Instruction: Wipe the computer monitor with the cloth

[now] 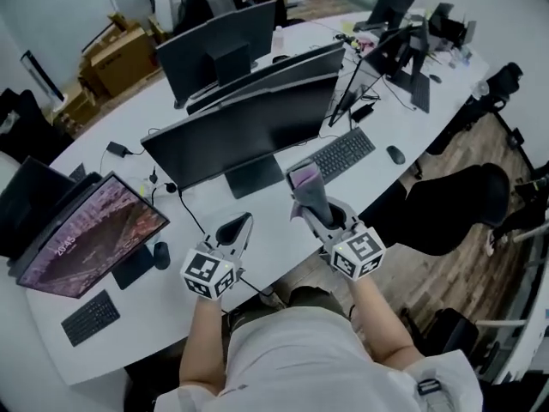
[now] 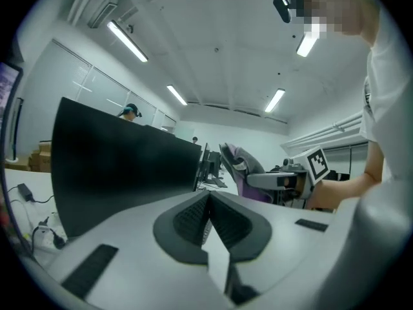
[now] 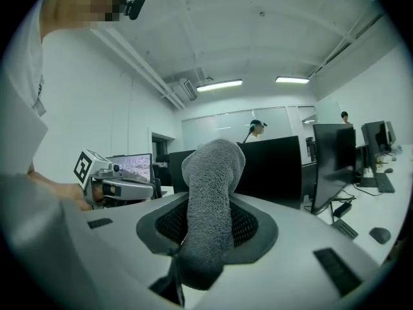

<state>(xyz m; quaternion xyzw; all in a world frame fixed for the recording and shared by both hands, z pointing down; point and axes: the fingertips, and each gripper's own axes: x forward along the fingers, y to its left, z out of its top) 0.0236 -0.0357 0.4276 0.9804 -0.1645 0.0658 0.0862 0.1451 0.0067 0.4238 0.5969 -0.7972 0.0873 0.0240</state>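
Counting two grippers, one per hand. Counting one cloth (image 1: 306, 178), grey and fuzzy. Counting three dark screens standing one behind another at mid-desk, taking the front monitor (image 1: 232, 136) as nearest; adding one lit monitor (image 1: 90, 230) at the left. Leaving further screens at the far end uncounted, too small. Counting two keyboards: one keyboard (image 1: 343, 154) right of the front monitor's stand, a second keyboard (image 1: 90, 316) at lower left. Counting two mice: one mouse (image 1: 395, 154) right of the first keyboard, another mouse (image 1: 161, 254) beside the lit monitor.

Holding the left gripper (image 1: 243, 223) low over the white desk (image 1: 274, 234), just in front of the front monitor's stand. Pressing its jaws together, with nothing between them.

Clamping the right gripper (image 1: 314, 209) on the cloth's lower end, with the upper end standing up past the tips. Keeping the cloth just right of the stand, near the first keyboard, below and in front of the dark screen, showing no contact with it.
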